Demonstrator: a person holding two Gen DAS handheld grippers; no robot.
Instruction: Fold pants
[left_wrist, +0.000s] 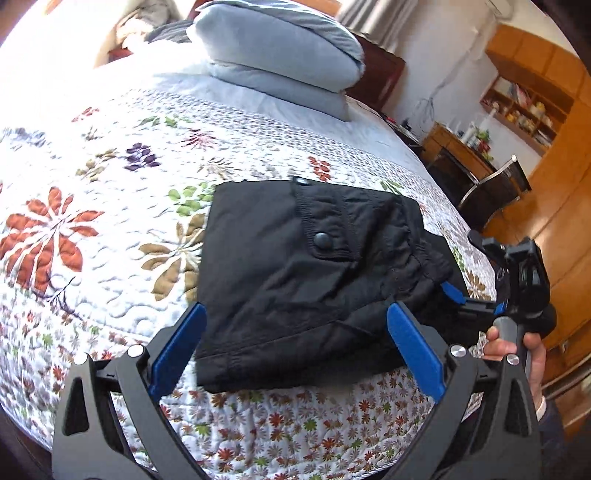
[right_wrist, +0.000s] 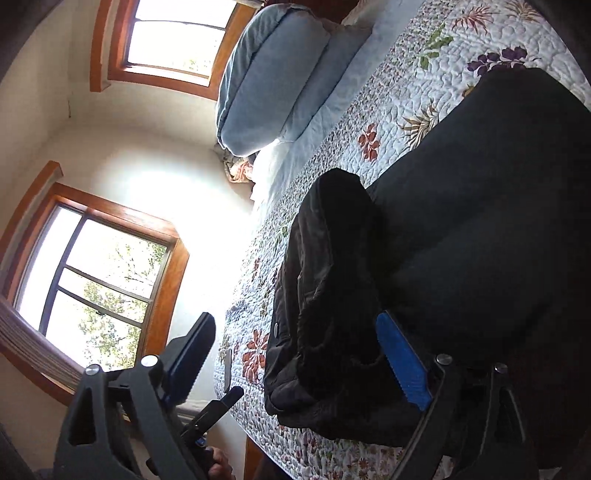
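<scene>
While pants (left_wrist: 310, 280) lie folded, bedspread (left_wrist: 110, 221) beneath

Nothing readable can be made out in either view, honestly. No label or brand is seen on the black pants (left_wrist: 314, 280), no lettering is shown on the floral quilt (left_wrist: 110, 206), and the stuff on the far shelves (left_wrist: 524, 110) is blurred way too much to be read.
</scene>
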